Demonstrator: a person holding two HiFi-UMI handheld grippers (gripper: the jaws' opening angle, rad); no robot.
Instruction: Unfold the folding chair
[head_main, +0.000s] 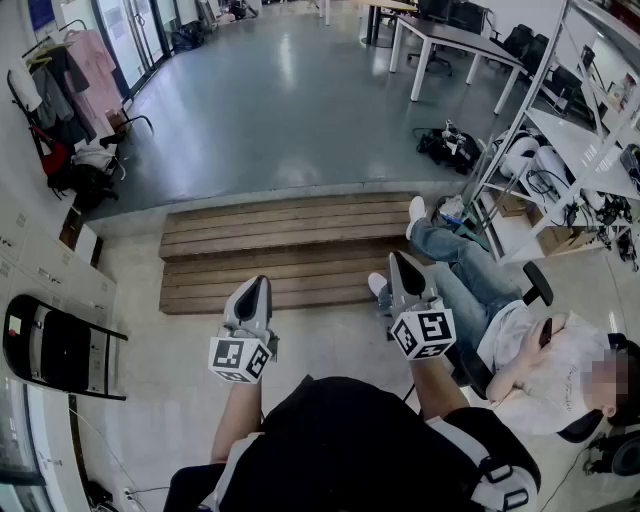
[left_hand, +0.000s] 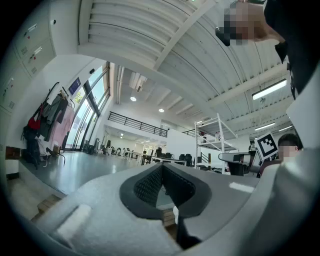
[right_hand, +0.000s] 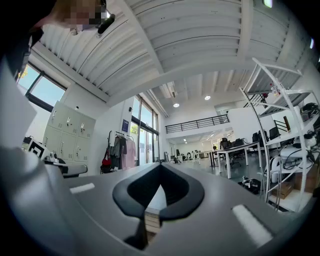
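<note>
Your dark shirt (head_main: 350, 440) fills bottom edge. Left gripper (head_main: 257, 285) and right gripper (head_main: 400, 260) out front, side by side, both jaws clenched, nothing between. Folding chair (head_main: 45, 345) folded flat by lockers (head_main: 40, 265) at far left, well apart from grippers; bare floor between. Wooden platform (head_main: 290, 240) edge ahead. Seated person (head_main: 520, 350) crowds right side.

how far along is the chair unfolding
Nothing is done yet: the folding chair stands folded flat by the lockers at the left. Nothing is in hand: the left gripper and right gripper are shut, empty and well apart from it. Left: reach the chair, grip it, open it out.
</note>
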